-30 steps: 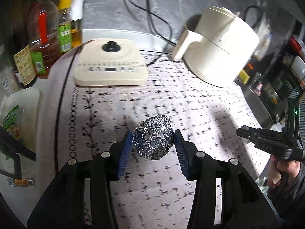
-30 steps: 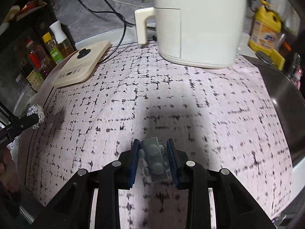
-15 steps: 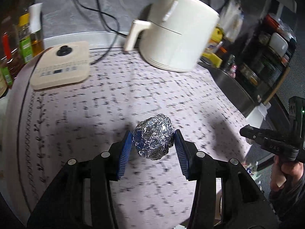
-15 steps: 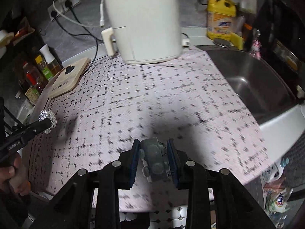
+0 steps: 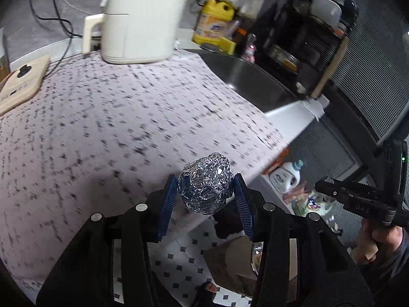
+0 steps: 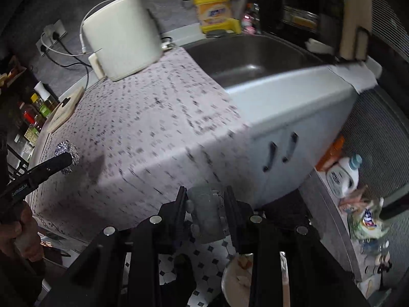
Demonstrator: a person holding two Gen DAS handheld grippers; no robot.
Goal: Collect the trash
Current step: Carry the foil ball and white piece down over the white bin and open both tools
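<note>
My left gripper point(image 5: 206, 195) is shut on a crumpled ball of aluminium foil point(image 5: 206, 183) and holds it in the air over the front edge of the counter. The foil ball also shows in the right wrist view point(image 6: 67, 155), at the far left. My right gripper point(image 6: 206, 216) is shut on a grey blister pack point(image 6: 206, 216) and holds it past the counter's front edge, above the tiled floor. The right gripper also shows in the left wrist view point(image 5: 358, 199) at the right. A round bin opening point(image 6: 236, 278) lies below, partly hidden by the fingers.
The counter carries a patterned cloth point(image 5: 102, 133), a white air fryer point(image 5: 145, 18) and a beige scale point(image 5: 20, 84). A steel sink point(image 6: 255, 56) lies to the right, with a yellow detergent jug point(image 6: 216, 7) behind. A white bottle point(image 6: 342, 174) and bagged rubbish point(image 6: 368, 220) stand on the floor.
Both grippers have swung right and back from over the counter to beyond its front edge, still holding the foil ball and the blister pack. The floor and bin have come into view.
</note>
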